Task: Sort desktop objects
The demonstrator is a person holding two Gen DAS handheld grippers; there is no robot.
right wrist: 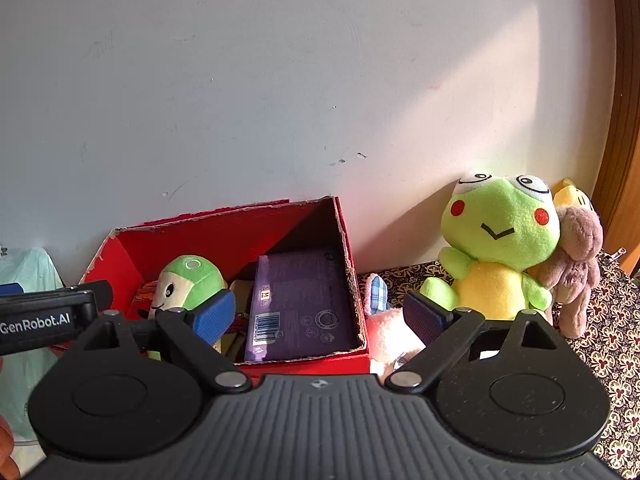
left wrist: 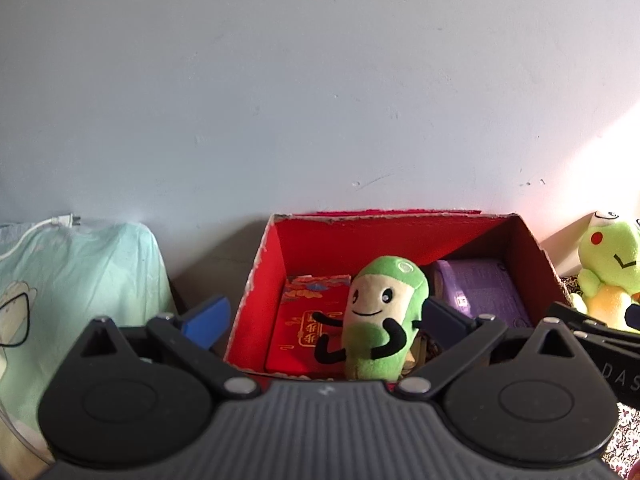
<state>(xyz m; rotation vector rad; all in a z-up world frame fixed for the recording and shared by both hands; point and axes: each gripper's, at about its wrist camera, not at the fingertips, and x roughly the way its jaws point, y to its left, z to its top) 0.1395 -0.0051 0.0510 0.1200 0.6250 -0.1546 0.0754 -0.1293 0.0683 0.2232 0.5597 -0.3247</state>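
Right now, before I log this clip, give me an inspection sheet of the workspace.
Surface: patterned cloth on the right; bare tabletop left of the box.
Job's things: red box holds a green plush, red packet and purple box.
Clutter: frog plush, brown plush and yellow plush against the wall; pale green bag left of the box.
Grippers: left gripper open over the red box, empty; right gripper open, empty.
Cables: white cable on the bag.
Surroundings: white wall; wooden frame at right.
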